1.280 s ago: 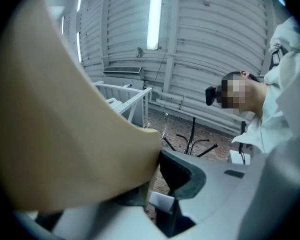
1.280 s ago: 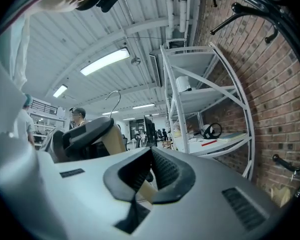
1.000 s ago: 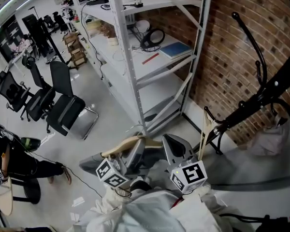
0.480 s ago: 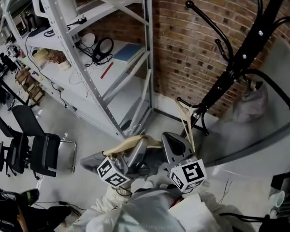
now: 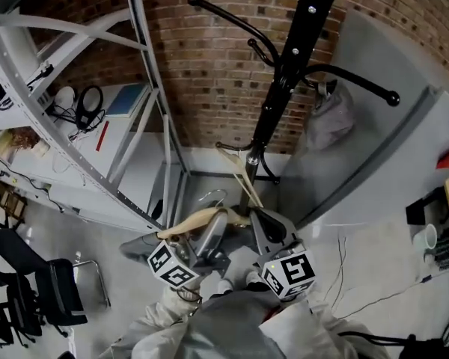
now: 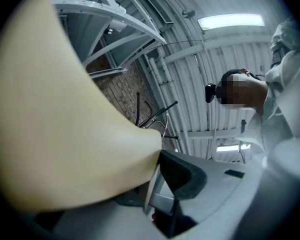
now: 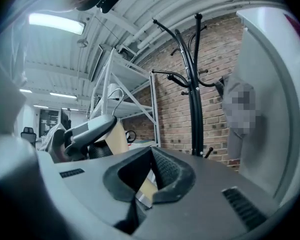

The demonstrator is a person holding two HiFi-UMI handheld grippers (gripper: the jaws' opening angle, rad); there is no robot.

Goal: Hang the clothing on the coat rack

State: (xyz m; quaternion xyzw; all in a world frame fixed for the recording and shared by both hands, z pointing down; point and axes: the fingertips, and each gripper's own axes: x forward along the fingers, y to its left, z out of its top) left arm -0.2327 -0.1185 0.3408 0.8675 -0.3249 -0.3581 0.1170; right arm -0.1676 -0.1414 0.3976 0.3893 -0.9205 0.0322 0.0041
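The coat rack (image 5: 283,77) ran past the top edge; the wooden hanger (image 6: 50,134) (a pale blur) blocked much of the left gripper view.

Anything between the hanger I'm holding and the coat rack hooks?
Nothing visible blocks the gap to the coat rack. A pale wooden piece leans at its lower pole, just ahead of the held hanger, and a grey bundle hangs from a right-hand hook. The left hooks look free.

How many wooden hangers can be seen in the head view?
2. One hanger is held by the left tongs and the right tongs; the other hanger leans at the coat rack's foot. Others may be hidden.
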